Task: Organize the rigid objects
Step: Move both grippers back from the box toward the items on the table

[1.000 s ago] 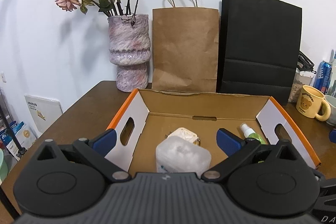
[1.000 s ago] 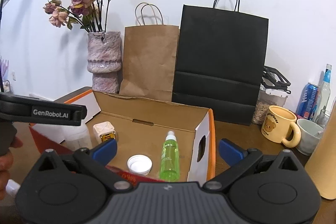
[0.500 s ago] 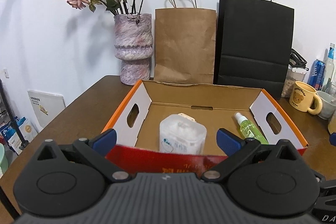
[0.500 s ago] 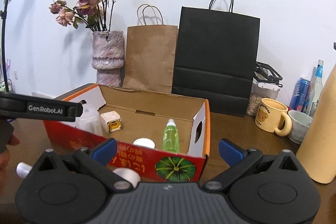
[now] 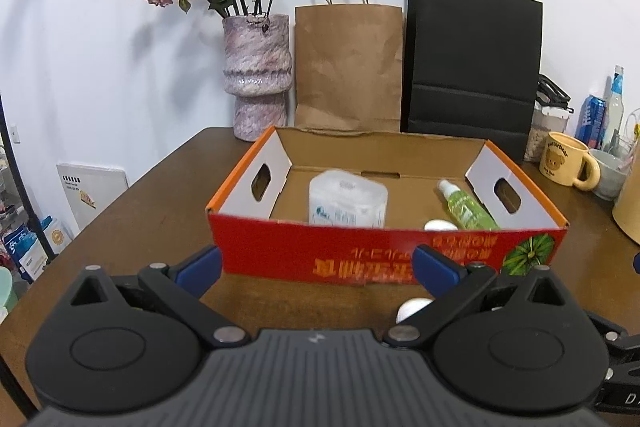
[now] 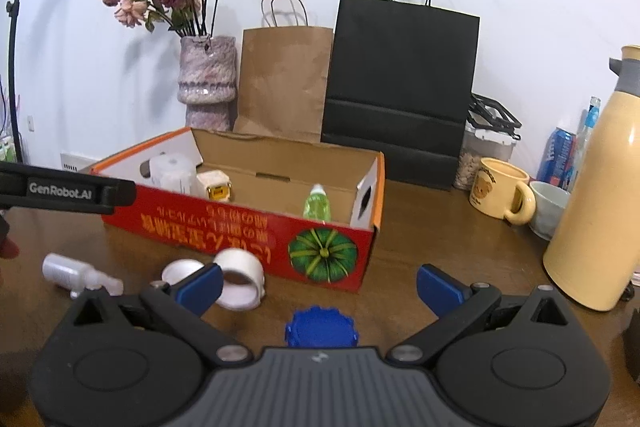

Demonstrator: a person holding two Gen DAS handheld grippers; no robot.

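Seen from two wrist cameras above a brown desk (image 6: 440, 227), with a red cardboard box (image 6: 248, 227) as the landmark. In front of the box's near wall, on the desk: a blue toothed lid (image 6: 321, 327) lying flat, straight ahead of the right gripper (image 6: 320, 285) and between its blue tips; a white tape roll (image 6: 240, 279) on its side, touching the box front, hole facing the camera; a white cap (image 6: 180, 271) and a small white bottle (image 6: 76, 273) lying lengthwise, left of the roll. Right gripper nearer the lid, jaws spread wide, holding nothing. Left gripper (image 5: 318, 267) also before the box, jaws spread wide, empty. Inside the box: a clear tub (image 5: 347, 199) and a green spray bottle (image 5: 464, 207).
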